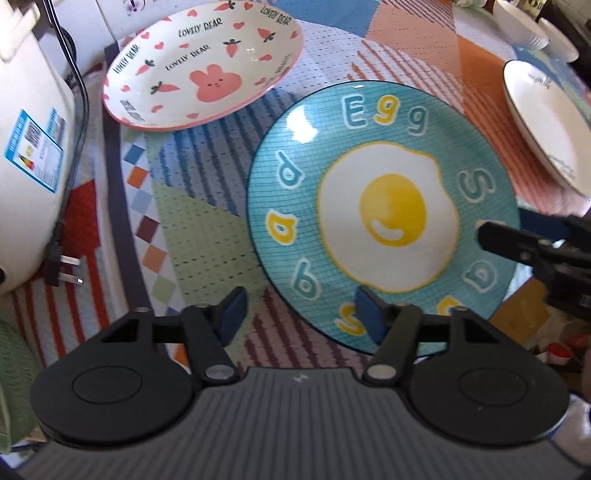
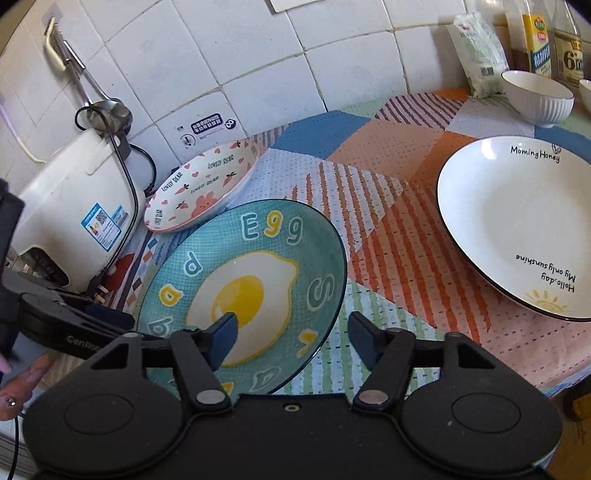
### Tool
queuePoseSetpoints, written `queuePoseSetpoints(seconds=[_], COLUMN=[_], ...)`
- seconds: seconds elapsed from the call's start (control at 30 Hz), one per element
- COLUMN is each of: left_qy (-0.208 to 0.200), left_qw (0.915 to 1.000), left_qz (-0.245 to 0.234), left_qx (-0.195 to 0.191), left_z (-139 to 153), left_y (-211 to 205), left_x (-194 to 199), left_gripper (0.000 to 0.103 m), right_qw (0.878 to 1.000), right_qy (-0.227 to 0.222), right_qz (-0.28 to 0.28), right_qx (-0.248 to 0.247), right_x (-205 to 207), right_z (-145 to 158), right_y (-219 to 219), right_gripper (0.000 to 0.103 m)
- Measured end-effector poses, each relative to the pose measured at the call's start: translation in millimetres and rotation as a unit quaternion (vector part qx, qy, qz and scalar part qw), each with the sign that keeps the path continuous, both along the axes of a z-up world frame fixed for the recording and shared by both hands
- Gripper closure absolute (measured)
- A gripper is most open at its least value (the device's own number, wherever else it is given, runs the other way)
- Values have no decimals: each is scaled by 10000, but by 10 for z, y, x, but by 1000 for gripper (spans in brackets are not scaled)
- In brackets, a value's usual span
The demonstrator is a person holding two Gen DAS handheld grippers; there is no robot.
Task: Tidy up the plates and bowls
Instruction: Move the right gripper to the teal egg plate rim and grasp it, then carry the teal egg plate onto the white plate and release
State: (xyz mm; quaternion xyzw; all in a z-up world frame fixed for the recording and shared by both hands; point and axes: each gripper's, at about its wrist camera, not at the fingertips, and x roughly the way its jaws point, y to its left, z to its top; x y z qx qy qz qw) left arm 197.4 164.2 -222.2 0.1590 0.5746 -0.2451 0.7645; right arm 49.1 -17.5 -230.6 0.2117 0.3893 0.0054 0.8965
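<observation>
On the patterned table (image 2: 406,236), both tools are straddling the teal egg plate's (image 1: 369,206) rim, left tool (image 1: 299,314) and right tool (image 2: 291,339) standing half-open, not gripping.

The white round plate with a thin dark rim (image 2: 517,229) runs off the right edge in both wrist views. The left gripper's (image 1: 299,314) right finger (image 1: 369,314) covers part of the teal egg-printed plate's (image 1: 369,147) near rim. The cream rice cooker (image 1: 33,147) is cut by the left edge. Its blue label's (image 1: 35,151) print is too small to read. A white ribbed bowl (image 1: 521,26) is clipped at the top.
</observation>
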Motion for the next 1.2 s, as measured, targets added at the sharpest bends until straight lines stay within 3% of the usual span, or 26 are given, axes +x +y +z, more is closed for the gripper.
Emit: queuePoseSetpoints(seconds=[0.1, 0.13, 0.17, 0.43, 0.57, 0.63, 0.7, 0.8, 0.93, 1.0, 1.2], left_qy=[61, 40, 26, 37, -197, -237, -322, -286, -354, -414, -594], left_qw=[9999, 9999, 10000, 9999, 9972, 9955, 9956, 9893, 9876, 9896, 9929], left_qz=[-16, -13, -14, 99, 622, 712, 733, 1290, 1445, 1337, 1022], left_qx=[-135, -112, -74, -107, -371, -579, -492, -621, -493, -339, -165], left_z=[5, 9, 13, -9, -77, -78, -67, -51, -31, -8, 115], left_y=[-25, -40, -54, -28, 12, -1, -34, 59, 13, -25, -91], left_x=[-8, -16, -23, 21, 84, 88, 63, 98, 77, 47, -43], left_gripper=[62, 62, 63, 61, 42, 48, 51, 66, 66, 66, 66], right_qw=[9997, 9995, 9995, 9979, 9972, 9970, 9969, 9967, 9981, 9990, 9992], right_qy=[126, 140, 156, 218, 233, 259, 279, 251, 329, 308, 148], right_qz=[-109, -97, -55, -7, -18, 42, 100, 152, 59, 117, 242], right_qx=[182, 250, 258, 613, 706, 729, 735, 757, 522, 286, 291], right_x=[8, 1, -2, 52, 75, 91, 106, 98, 114, 117, 57], right_z=[-88, -109, -118, -187, -203, -204, -203, -215, -169, -143, -39], right_y=[-62, -76, -83, -172, -186, -202, -219, -229, -139, -77, -135], right_gripper=[63, 83, 85, 84, 84, 84, 84, 84, 82, 80, 80])
